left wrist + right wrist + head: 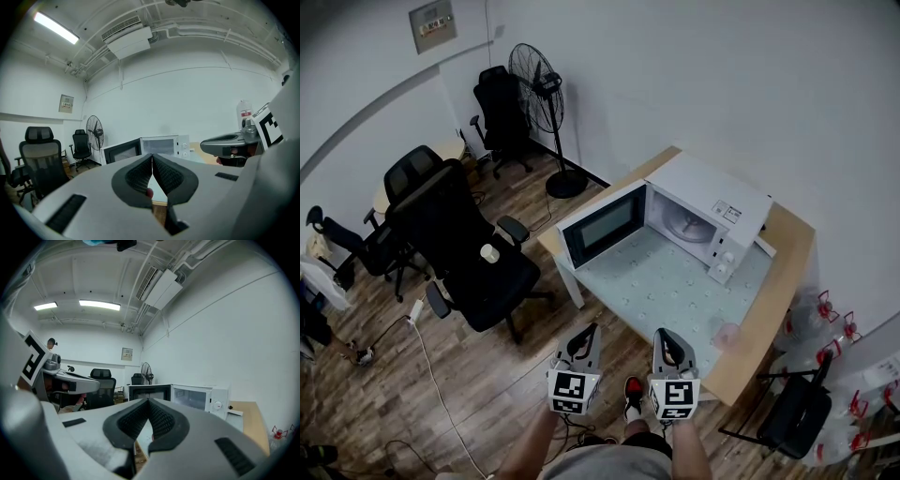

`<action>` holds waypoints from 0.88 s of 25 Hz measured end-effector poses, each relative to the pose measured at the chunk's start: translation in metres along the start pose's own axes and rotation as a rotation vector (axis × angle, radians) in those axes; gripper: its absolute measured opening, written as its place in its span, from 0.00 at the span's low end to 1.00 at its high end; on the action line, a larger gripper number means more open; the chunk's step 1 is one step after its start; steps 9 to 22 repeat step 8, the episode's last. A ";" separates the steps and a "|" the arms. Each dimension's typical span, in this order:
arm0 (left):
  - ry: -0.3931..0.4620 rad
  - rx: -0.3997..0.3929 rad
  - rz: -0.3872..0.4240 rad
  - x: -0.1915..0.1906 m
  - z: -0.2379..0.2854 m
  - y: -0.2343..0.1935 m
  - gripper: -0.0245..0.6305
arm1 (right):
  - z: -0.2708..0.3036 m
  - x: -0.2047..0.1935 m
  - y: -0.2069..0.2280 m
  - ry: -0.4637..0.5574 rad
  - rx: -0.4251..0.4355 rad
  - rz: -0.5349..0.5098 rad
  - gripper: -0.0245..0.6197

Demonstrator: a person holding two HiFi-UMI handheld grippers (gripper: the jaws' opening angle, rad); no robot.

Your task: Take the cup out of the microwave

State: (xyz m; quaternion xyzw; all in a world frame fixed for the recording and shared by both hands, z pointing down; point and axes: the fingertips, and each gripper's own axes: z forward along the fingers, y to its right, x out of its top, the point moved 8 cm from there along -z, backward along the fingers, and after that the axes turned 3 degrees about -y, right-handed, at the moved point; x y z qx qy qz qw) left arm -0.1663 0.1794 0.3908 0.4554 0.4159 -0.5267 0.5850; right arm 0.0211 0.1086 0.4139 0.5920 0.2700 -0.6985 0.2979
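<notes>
A white microwave (705, 214) stands on the wooden table (783, 281) with its door (602, 223) swung open to the left. Its cavity shows only the glass turntable. A pale pink see-through cup (728, 335) stands on the table mat, near the front right edge. Both grippers hang side by side in front of the table, short of its edge. My left gripper (586, 336) is shut with nothing between its pads (140, 176). My right gripper (666, 337) is shut and empty too. In both gripper views the microwave (161, 145) (197, 397) lies ahead beyond the closed jaws.
A black office chair (473, 248) with a small white cup (489, 253) on its seat stands left of the table. More chairs and a floor fan (542, 94) are behind it. Water bottles (825, 314) and a black chair (797, 412) crowd the right side. Cables lie across the floor.
</notes>
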 end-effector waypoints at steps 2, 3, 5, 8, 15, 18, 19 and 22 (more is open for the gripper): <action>-0.003 -0.004 0.001 -0.001 0.002 0.000 0.07 | 0.000 -0.001 0.001 0.000 -0.004 0.003 0.07; -0.002 -0.007 0.000 -0.001 0.003 0.001 0.07 | 0.001 -0.001 0.003 0.000 -0.008 0.003 0.07; 0.001 -0.013 -0.004 0.001 0.006 0.002 0.07 | 0.002 -0.001 0.005 0.001 -0.016 0.002 0.07; 0.003 -0.018 -0.007 0.001 0.009 0.002 0.07 | 0.004 -0.002 0.008 0.002 -0.025 0.001 0.07; 0.003 -0.018 -0.007 0.001 0.009 0.002 0.07 | 0.004 -0.002 0.008 0.002 -0.025 0.001 0.07; 0.003 -0.018 -0.007 0.001 0.009 0.002 0.07 | 0.004 -0.002 0.008 0.002 -0.025 0.001 0.07; 0.003 -0.018 -0.007 0.001 0.009 0.002 0.07 | 0.004 -0.002 0.008 0.002 -0.025 0.001 0.07; 0.003 -0.018 -0.007 0.001 0.009 0.002 0.07 | 0.004 -0.002 0.008 0.002 -0.025 0.001 0.07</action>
